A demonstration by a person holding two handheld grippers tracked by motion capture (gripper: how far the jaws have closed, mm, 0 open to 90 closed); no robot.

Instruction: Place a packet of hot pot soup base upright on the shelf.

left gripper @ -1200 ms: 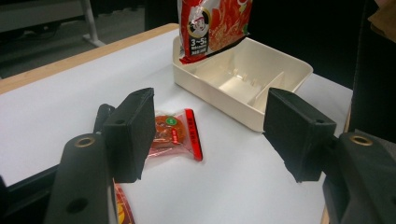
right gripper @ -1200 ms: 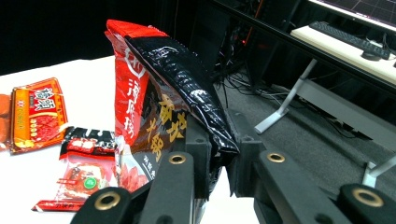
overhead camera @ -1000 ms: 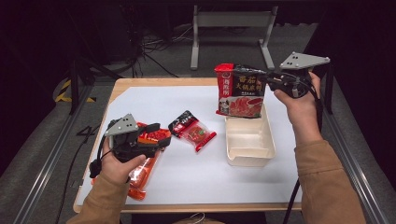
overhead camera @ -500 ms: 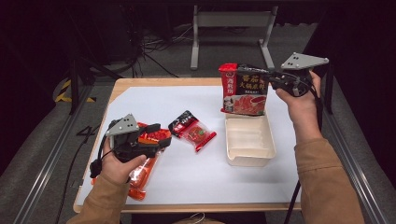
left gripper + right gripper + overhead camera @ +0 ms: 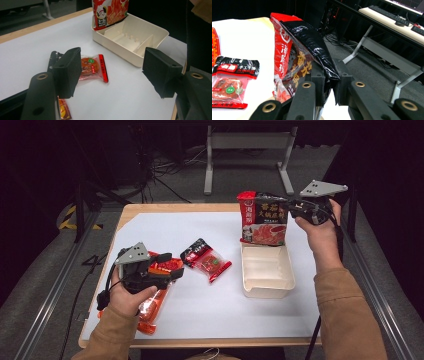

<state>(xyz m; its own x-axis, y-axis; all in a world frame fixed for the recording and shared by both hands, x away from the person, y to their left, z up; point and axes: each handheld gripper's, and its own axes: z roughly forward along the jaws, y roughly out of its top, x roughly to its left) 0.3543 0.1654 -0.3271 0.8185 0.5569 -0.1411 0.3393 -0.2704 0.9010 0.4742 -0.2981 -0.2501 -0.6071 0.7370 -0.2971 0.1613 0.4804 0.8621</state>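
From the high view I have my right gripper (image 5: 286, 208) clamped on the top edge of the large red and black foil pouch (image 5: 263, 218), which hangs upright at about one o'clock on the table (image 5: 160, 227), its lower edge dipping into the far end of the cream plastic divided tray (image 5: 267, 271). The pouch front carries big Chinese characters and a picture of a red dish, but I cannot read the characters with any confidence; in the right gripper view the pouch (image 5: 297, 57) is turned edge-on and creased, so the gold lettering on it shows in fragments between the jaws. My left gripper (image 5: 170, 268) sits at about eight o'clock, and its jaws have just been opening; in the left gripper view they stand wide apart with nothing between them. Under and beside it lies a long orange-red clear sachet (image 5: 150, 307), partly covered by my hand, its print too blurred to make out. Near the middle of the table lies the small flat clear packet with a black header strip and red edge (image 5: 206, 259); in the right gripper view its header (image 5: 235, 67) shows white Chinese characters and a green round sticker, too small for me to read. The tray's inner dividers show clearly in the left gripper view (image 5: 130, 37).
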